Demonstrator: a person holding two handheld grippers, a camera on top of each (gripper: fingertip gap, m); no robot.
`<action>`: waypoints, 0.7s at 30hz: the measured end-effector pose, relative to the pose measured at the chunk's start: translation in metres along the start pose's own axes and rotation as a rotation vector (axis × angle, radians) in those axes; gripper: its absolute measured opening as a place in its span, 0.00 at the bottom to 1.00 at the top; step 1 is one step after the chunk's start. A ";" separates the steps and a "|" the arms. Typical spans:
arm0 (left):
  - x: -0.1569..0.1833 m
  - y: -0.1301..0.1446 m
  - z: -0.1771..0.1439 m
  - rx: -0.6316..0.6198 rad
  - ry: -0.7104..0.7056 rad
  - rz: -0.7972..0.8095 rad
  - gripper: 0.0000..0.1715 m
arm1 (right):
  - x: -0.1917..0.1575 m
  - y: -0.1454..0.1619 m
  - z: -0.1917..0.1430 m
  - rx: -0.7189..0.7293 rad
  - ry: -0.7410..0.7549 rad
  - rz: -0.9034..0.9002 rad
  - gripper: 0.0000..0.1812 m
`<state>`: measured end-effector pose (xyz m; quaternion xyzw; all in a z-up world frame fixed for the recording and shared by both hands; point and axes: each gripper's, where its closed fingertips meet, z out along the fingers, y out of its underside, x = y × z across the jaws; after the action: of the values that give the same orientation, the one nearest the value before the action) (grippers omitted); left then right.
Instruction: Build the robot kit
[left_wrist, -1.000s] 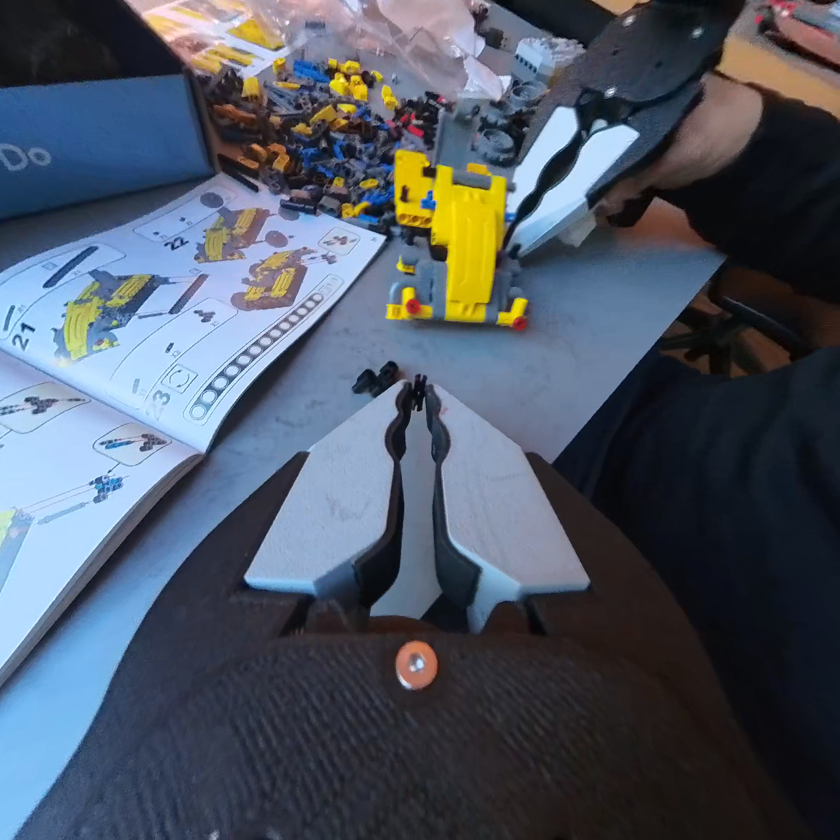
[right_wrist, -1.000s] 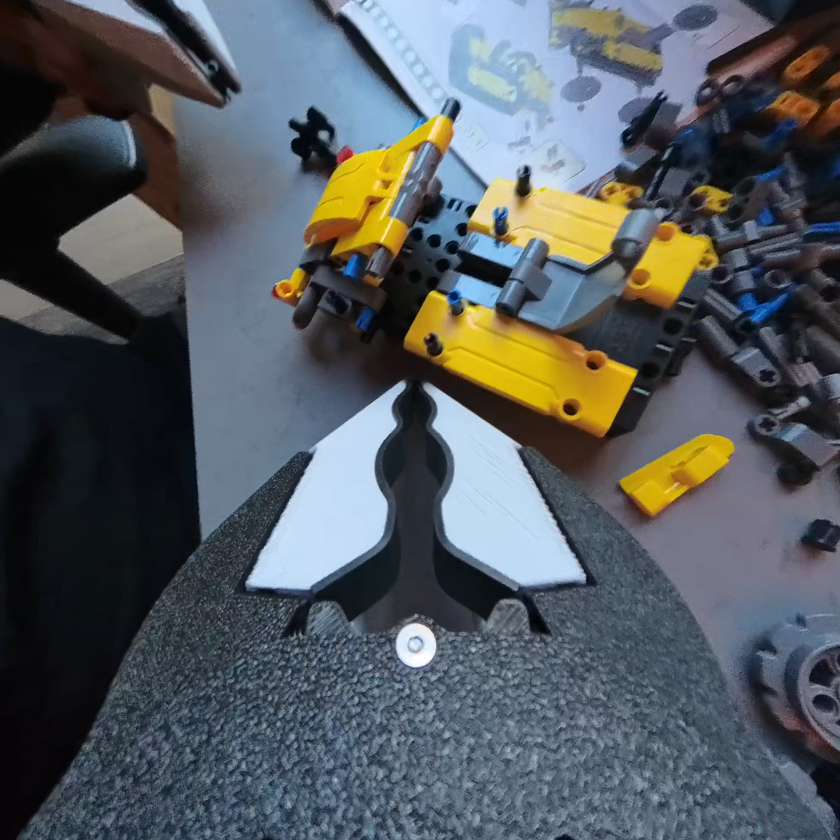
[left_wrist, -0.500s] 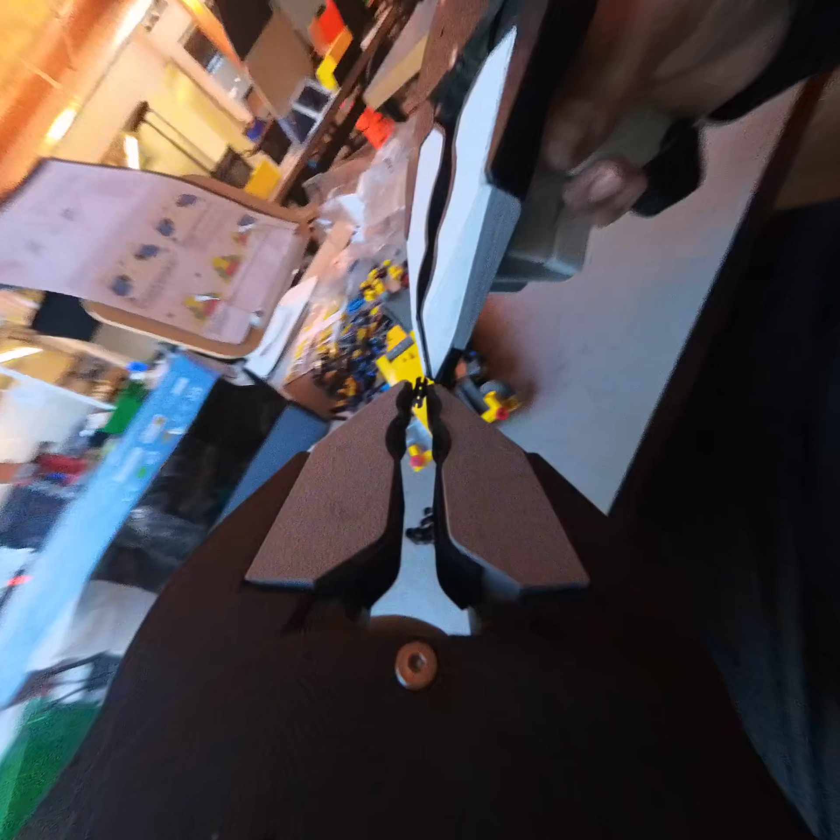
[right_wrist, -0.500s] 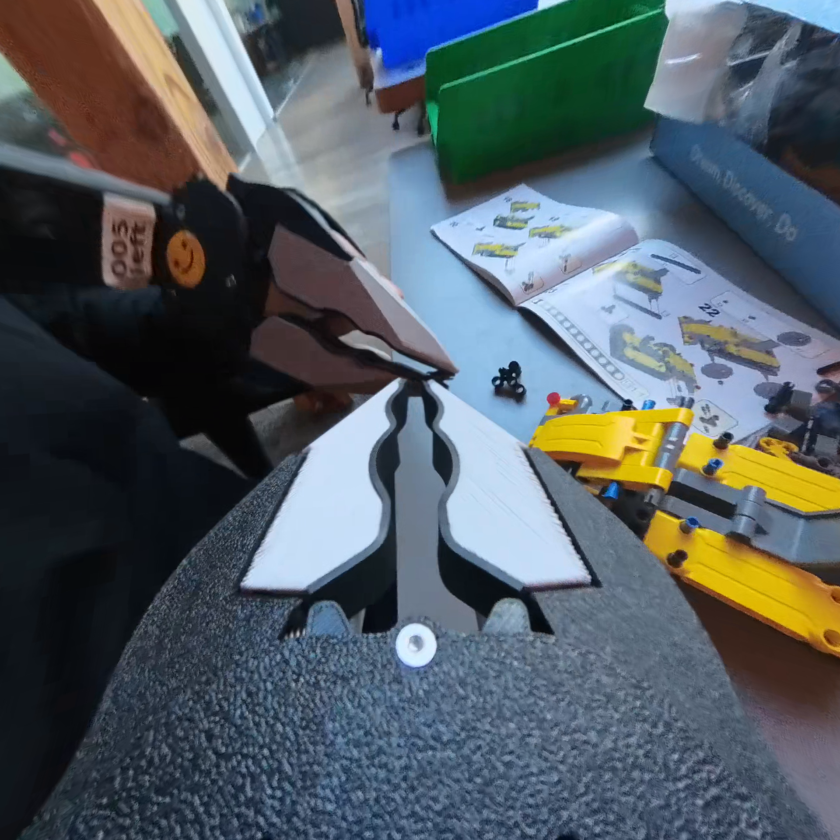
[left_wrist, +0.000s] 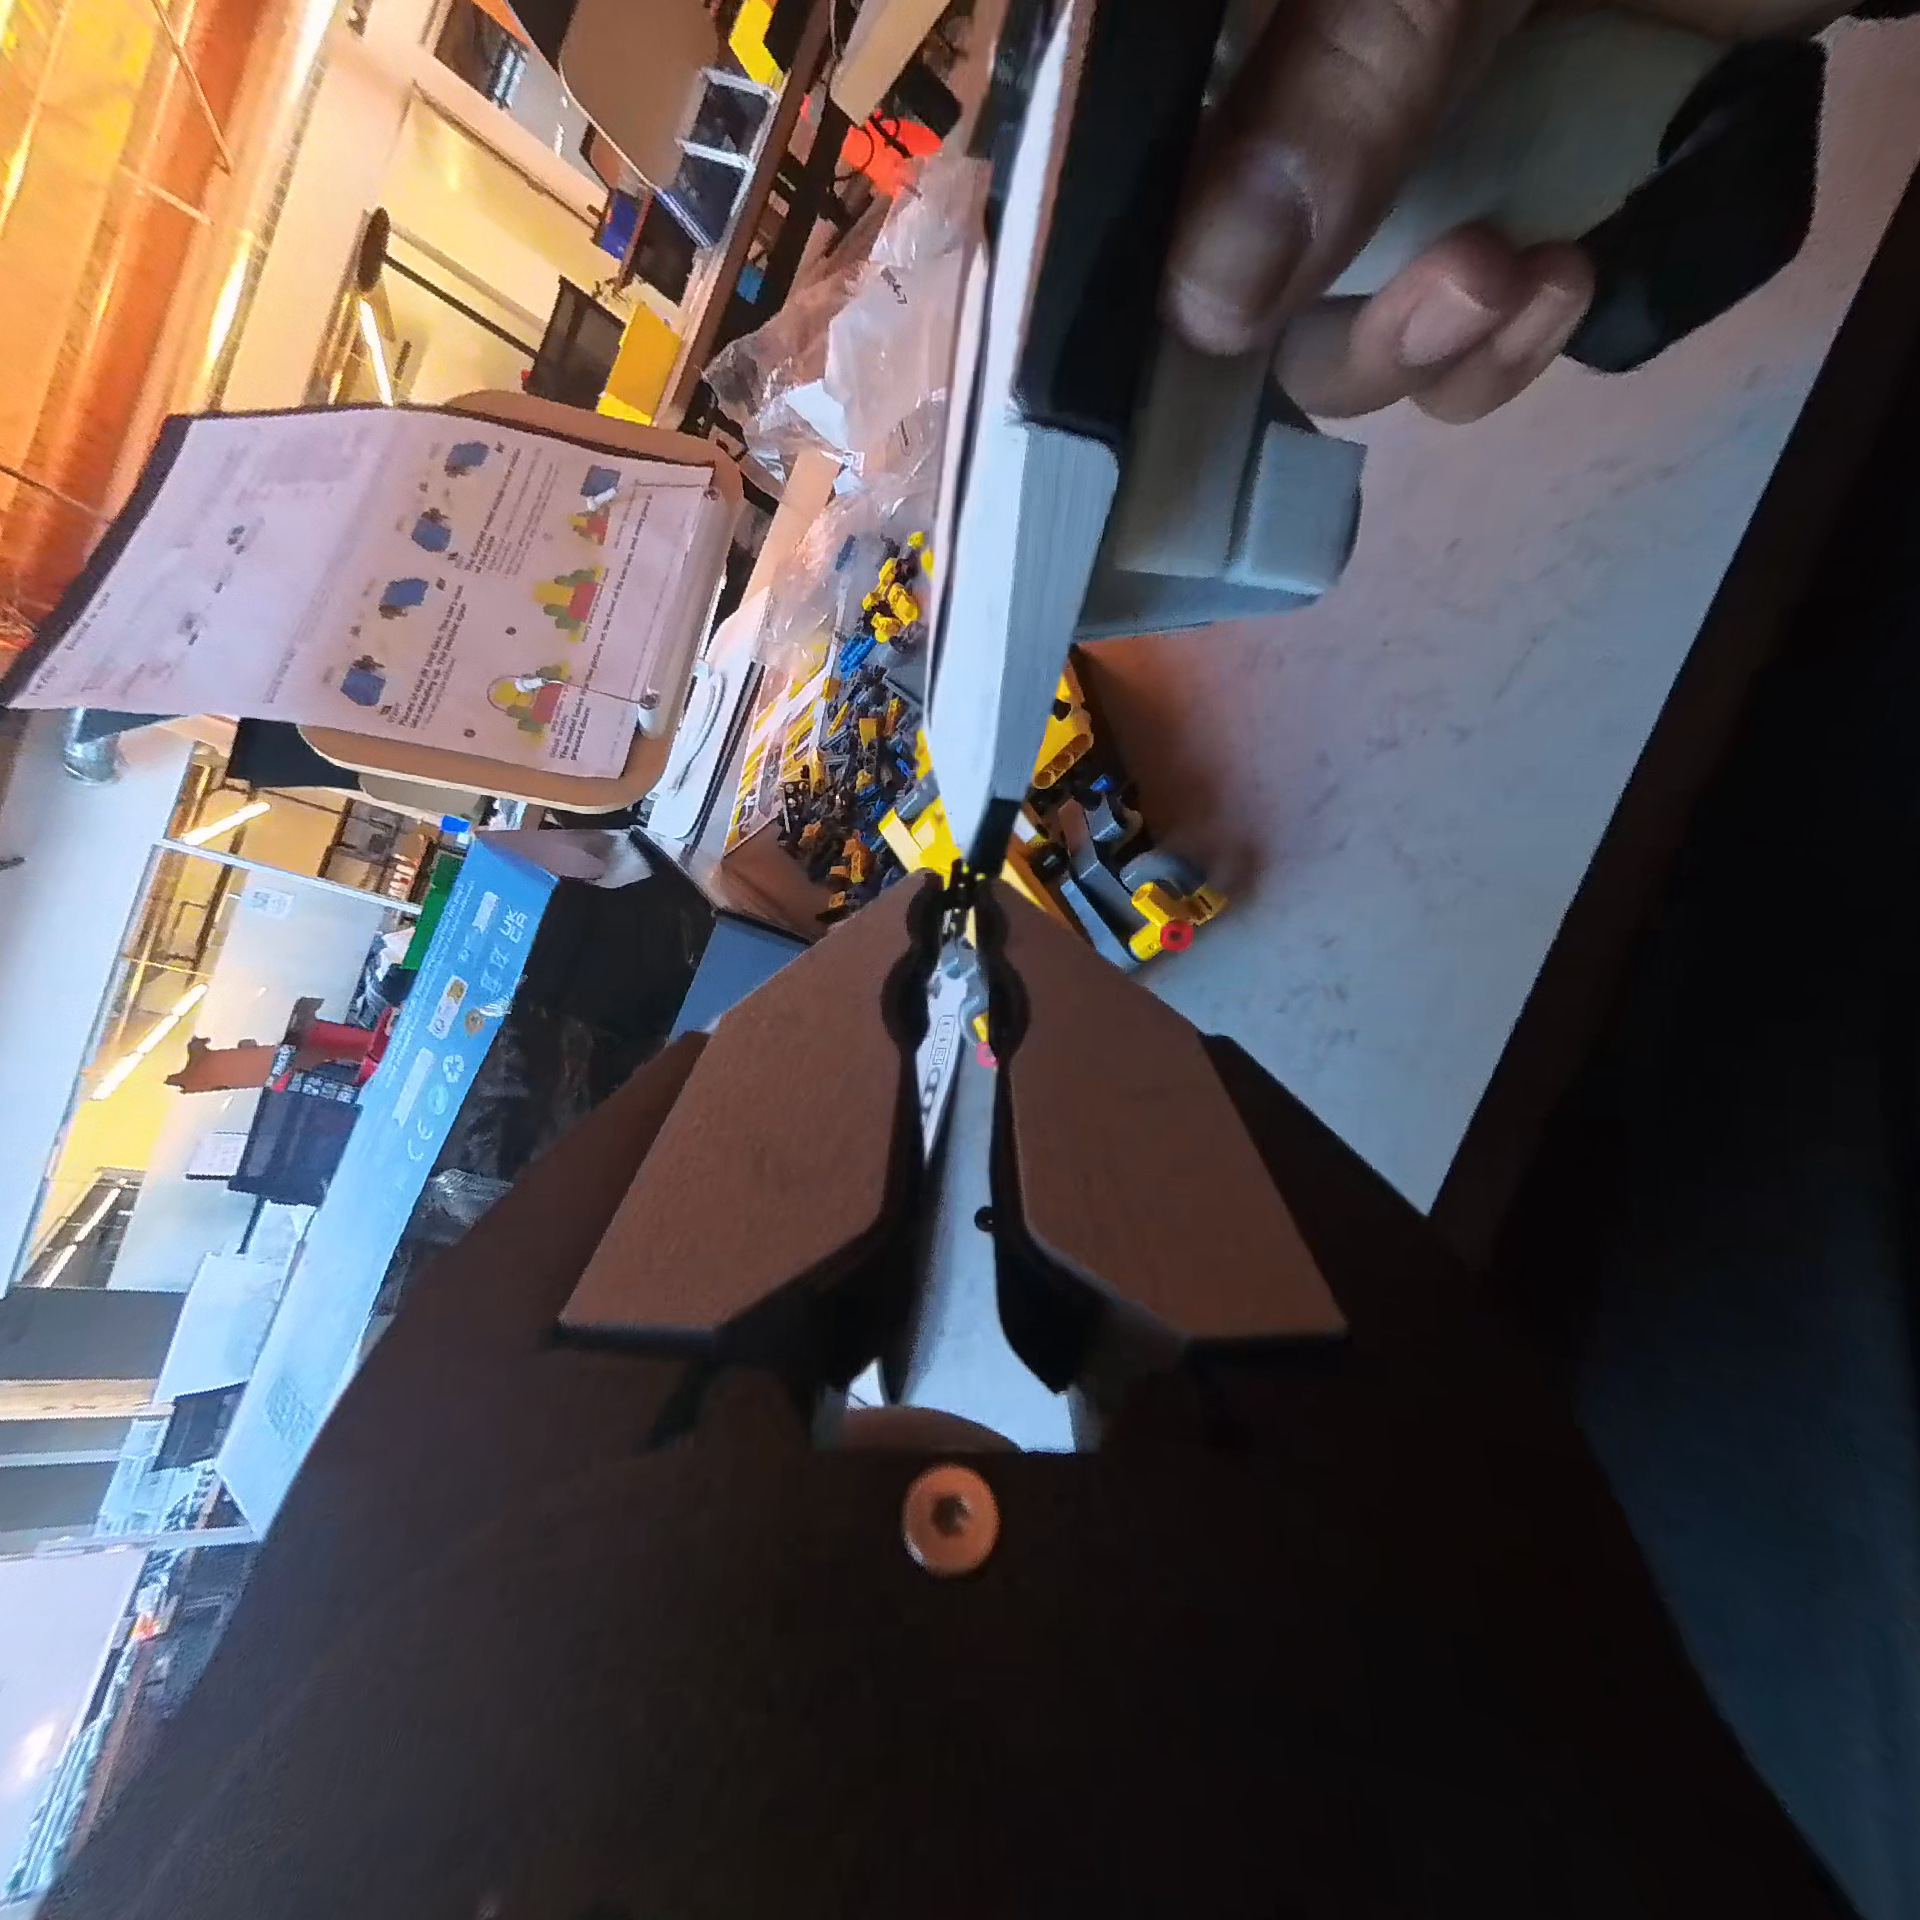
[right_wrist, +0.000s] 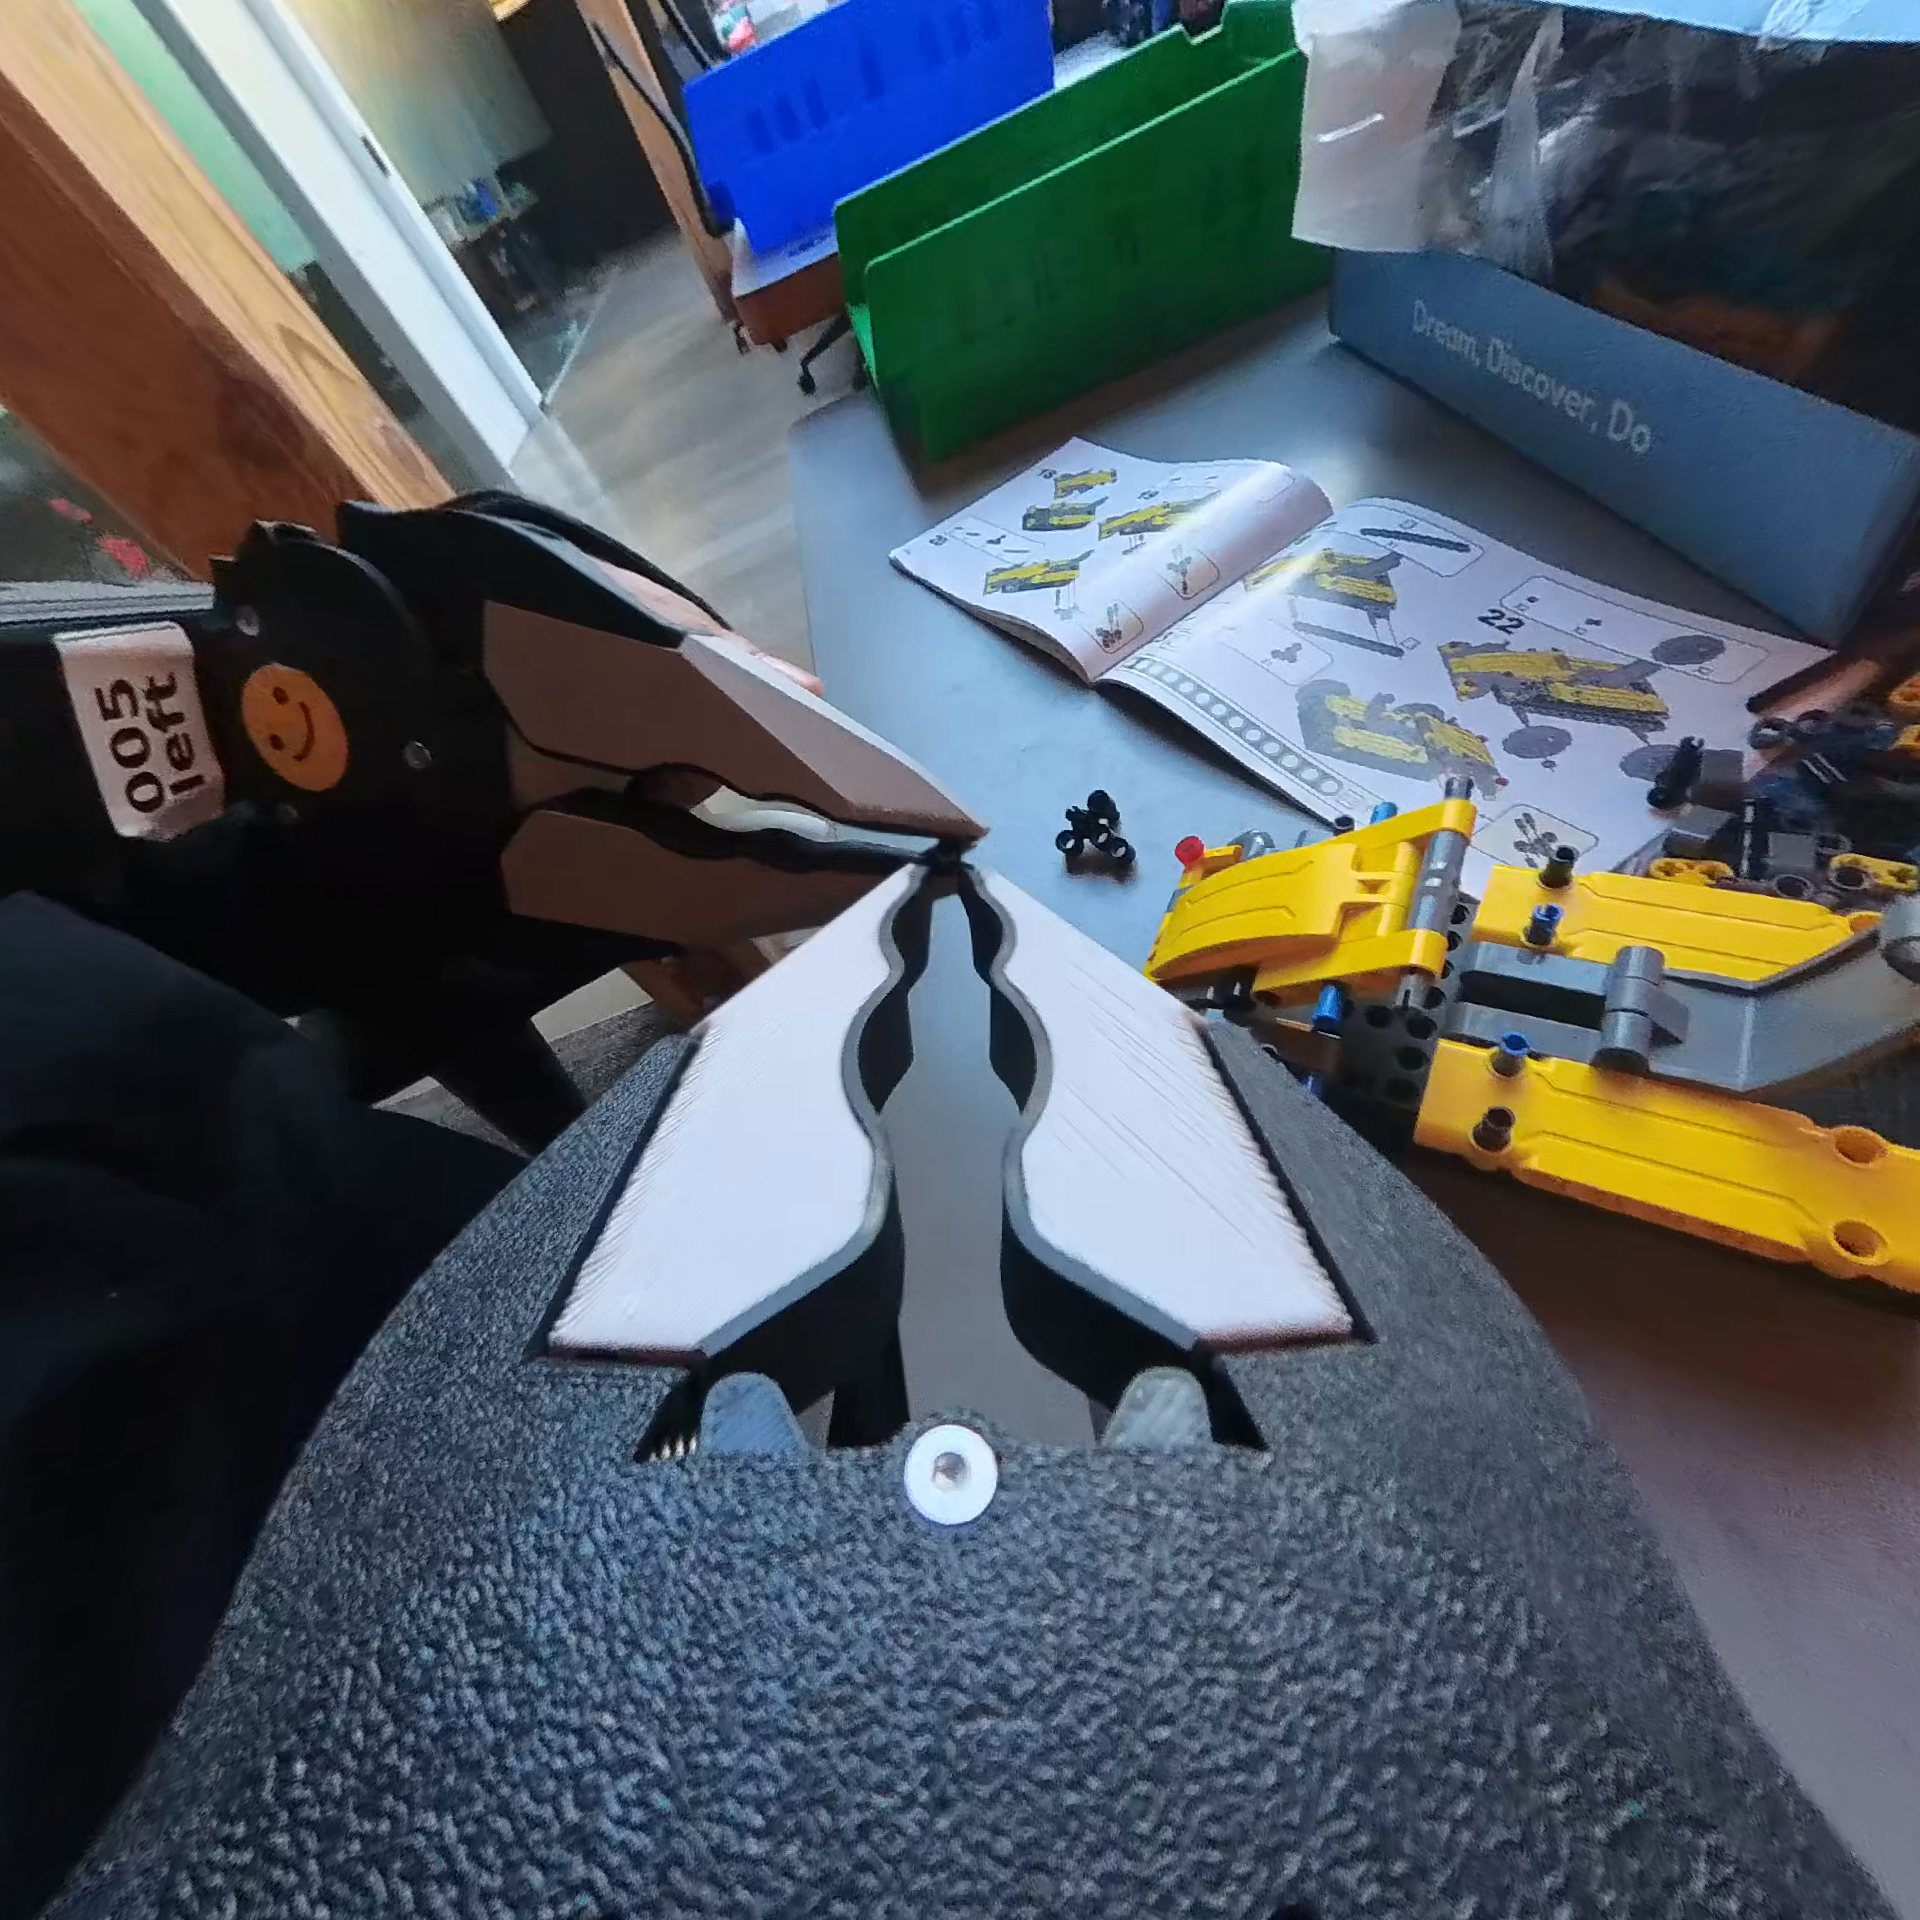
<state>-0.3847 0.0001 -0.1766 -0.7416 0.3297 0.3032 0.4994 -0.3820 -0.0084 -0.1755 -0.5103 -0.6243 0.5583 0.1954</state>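
My left gripper (left_wrist: 961, 904) is shut on a small black pin (left_wrist: 961, 878) and holds it in the air off the table's near edge. My right gripper (right_wrist: 945, 873) meets it tip to tip and is closed on the same pin (right_wrist: 943, 854) from the other side. In the right wrist view the left gripper (right_wrist: 951, 844) comes in from the left. In the left wrist view the right gripper (left_wrist: 982, 831) comes down from above, held by a hand (left_wrist: 1351, 208). A yellow and grey brick vehicle (right_wrist: 1558, 1039) lies on the grey table just right of the tips.
A small black connector cluster (right_wrist: 1094, 844) lies by the vehicle. An open instruction booklet (right_wrist: 1299, 623), a blue box (right_wrist: 1662, 447) and green (right_wrist: 1039, 312) and blue bins (right_wrist: 862, 104) stand behind. A pile of loose parts (left_wrist: 862, 707) lies beyond the vehicle. A clipboard with a sheet (left_wrist: 416, 582) stands farther back. The tips of both grippers are at nearly the same place.
Both grippers have lifted off the table and swung toward each other. The left one rolled onto its side with the pin. Their tips now meet at the pin.
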 end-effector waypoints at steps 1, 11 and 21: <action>0.000 -0.001 0.000 0.000 -0.006 0.007 0.01 | 0.000 0.000 -0.001 0.006 0.002 0.000 0.04; 0.005 -0.002 0.001 -0.021 -0.005 0.061 0.01 | -0.002 0.004 -0.002 0.031 -0.021 0.046 0.06; 0.011 -0.012 -0.005 0.047 0.033 0.026 0.01 | 0.009 0.009 -0.009 0.052 -0.013 0.088 0.02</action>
<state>-0.3682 -0.0028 -0.1771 -0.7301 0.3547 0.2895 0.5072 -0.3749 0.0022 -0.1838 -0.5285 -0.5879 0.5855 0.1798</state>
